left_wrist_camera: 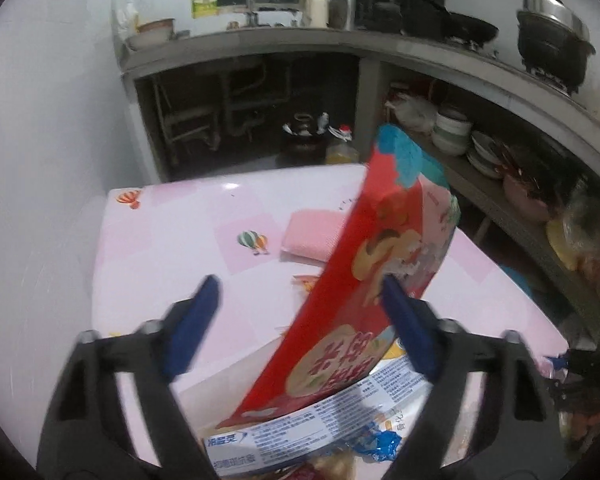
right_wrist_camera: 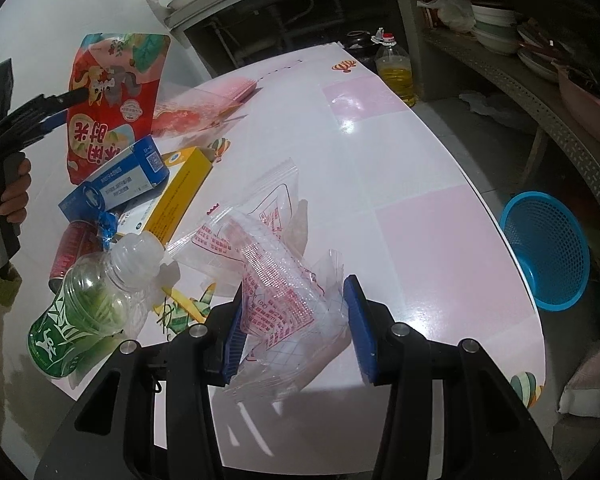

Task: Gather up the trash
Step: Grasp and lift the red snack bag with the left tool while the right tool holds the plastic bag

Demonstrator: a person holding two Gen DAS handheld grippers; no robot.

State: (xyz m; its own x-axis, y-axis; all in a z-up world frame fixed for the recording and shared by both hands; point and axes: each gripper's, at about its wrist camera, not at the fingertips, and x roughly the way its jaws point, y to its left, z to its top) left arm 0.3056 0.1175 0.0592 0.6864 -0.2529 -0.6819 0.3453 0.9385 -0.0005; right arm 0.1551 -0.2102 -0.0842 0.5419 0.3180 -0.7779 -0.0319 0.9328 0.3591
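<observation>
My left gripper (left_wrist_camera: 300,292) is open. A red snack bag (left_wrist_camera: 364,264) stands upright between its jaws, leaning against the right pad (left_wrist_camera: 404,320); it also shows in the right wrist view (right_wrist_camera: 112,104). My right gripper (right_wrist_camera: 296,312) is open around crumpled clear plastic bags (right_wrist_camera: 276,264) with red print. Other trash lies on the pink table (right_wrist_camera: 420,208): a blue-white box (right_wrist_camera: 116,184), a yellow box (right_wrist_camera: 184,196), a green-label plastic bottle (right_wrist_camera: 88,308), a red can (right_wrist_camera: 68,248).
A blue mesh basket (right_wrist_camera: 548,248) stands on the floor right of the table. A pink cloth (left_wrist_camera: 312,236) lies mid-table. An oil bottle (right_wrist_camera: 396,72) stands beyond the far edge. Shelves with bowls (left_wrist_camera: 452,128) and a counter with pots (left_wrist_camera: 552,48) run behind.
</observation>
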